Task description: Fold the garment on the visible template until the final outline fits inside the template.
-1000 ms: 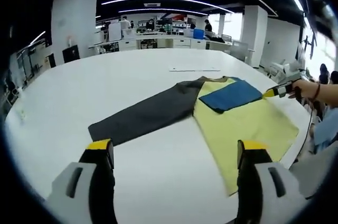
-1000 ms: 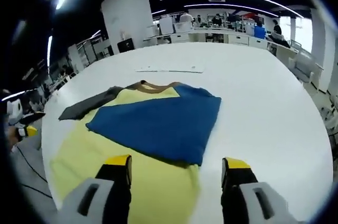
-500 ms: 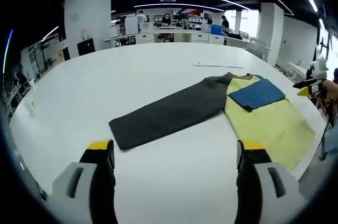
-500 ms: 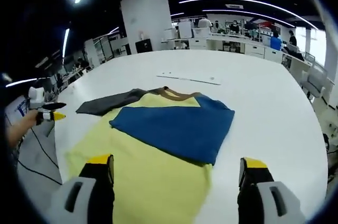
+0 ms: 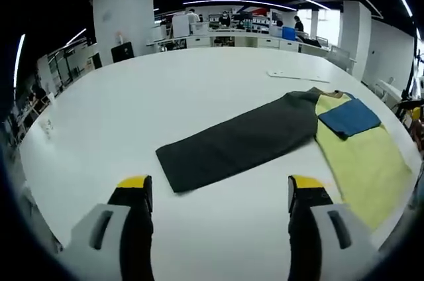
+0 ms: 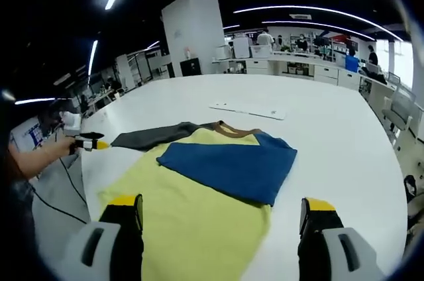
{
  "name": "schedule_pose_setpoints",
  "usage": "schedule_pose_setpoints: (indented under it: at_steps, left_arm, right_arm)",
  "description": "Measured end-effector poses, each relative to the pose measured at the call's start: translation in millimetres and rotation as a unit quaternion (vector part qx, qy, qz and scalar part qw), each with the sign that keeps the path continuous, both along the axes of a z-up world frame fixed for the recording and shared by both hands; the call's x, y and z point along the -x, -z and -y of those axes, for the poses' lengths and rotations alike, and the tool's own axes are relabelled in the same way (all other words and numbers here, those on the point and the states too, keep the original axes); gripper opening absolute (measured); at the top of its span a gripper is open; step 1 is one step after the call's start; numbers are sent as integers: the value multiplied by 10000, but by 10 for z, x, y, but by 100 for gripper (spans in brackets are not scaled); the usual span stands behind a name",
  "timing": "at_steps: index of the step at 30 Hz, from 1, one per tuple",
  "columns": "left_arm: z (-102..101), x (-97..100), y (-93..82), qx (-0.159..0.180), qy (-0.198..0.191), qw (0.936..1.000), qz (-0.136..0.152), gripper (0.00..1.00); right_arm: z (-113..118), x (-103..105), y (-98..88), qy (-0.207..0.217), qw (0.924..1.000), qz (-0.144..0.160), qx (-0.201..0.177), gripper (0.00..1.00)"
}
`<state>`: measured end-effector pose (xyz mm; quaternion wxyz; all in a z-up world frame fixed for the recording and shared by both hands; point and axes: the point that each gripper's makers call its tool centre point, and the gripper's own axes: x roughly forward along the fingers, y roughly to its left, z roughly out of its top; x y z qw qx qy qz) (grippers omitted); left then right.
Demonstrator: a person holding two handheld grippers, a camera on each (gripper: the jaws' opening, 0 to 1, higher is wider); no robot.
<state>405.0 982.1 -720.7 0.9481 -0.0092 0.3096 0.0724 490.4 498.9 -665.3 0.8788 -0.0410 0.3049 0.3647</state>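
A yellow cloth garment with one dark grey sleeve and one blue sleeve (image 6: 199, 218) (image 5: 361, 162) lay flat on the large white table (image 5: 165, 102). The blue sleeve (image 6: 232, 165) was folded over the yellow body; the dark grey sleeve (image 5: 238, 145) stretched away from it. Beyond the collar lay a thin white strip (image 6: 248, 110). The left gripper (image 5: 215, 191) and right gripper (image 6: 222, 205) hovered over the table, jaws spread, holding nothing.
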Motion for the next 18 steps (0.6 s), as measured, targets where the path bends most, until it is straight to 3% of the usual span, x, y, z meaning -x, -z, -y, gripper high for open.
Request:
schedule_pose_setpoints:
  at_steps: [9,18]
  left_arm:
    - [-172,-42,96,316,-438,9985,96,70]
    - [-329,-45,237,385,-828,9958,75,49]
  right_arm:
    - [99,116,-135,78,9999,120,-74,100]
    - [206,220,-262,337,9990,277,-108,98]
